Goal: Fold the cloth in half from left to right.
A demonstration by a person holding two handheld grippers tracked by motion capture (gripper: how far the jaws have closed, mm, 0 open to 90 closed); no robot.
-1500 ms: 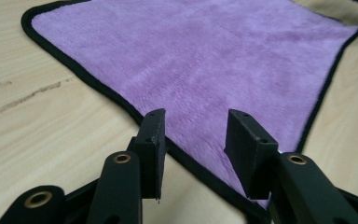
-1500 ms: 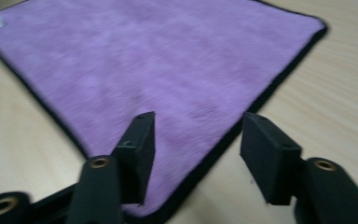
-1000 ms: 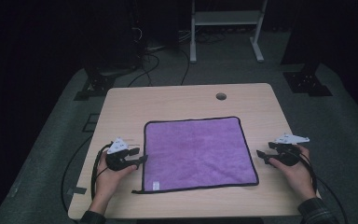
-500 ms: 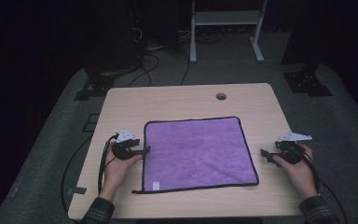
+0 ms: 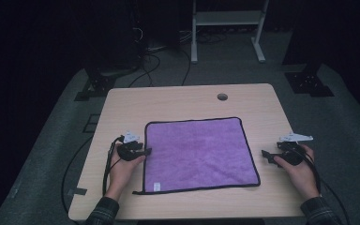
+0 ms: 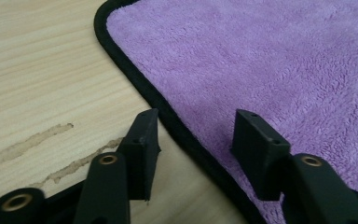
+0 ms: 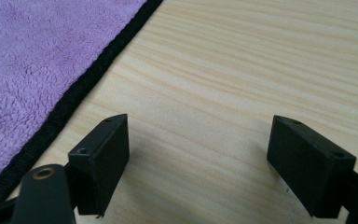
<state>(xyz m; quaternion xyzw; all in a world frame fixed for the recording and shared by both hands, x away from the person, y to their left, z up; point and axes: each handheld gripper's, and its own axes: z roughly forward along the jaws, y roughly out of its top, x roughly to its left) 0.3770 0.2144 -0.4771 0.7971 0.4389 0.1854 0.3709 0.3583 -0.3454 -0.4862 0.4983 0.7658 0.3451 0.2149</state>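
Wood table (image 5: 178,101) in dark room w/ purple cloth (image 5: 199,152); left gripper (image 5: 145,151) fingers closing astride hem, right gripper (image 5: 266,155) released

Light wooden table (image 5: 122,112) with rounded corners, standing on grey carpet (image 5: 51,154). Small round hole (image 5: 222,97) near the far edge, right of the middle. Pale streaky stains (image 6: 32,144) on the wood grain near the left side. Beyond the table, a white metal rack (image 5: 227,18) on two legs, with loose cables (image 5: 154,51) on the floor beside it. Two dark flat stand bases (image 5: 309,84) at the far left and far right. Dark surroundings, little else discernible.
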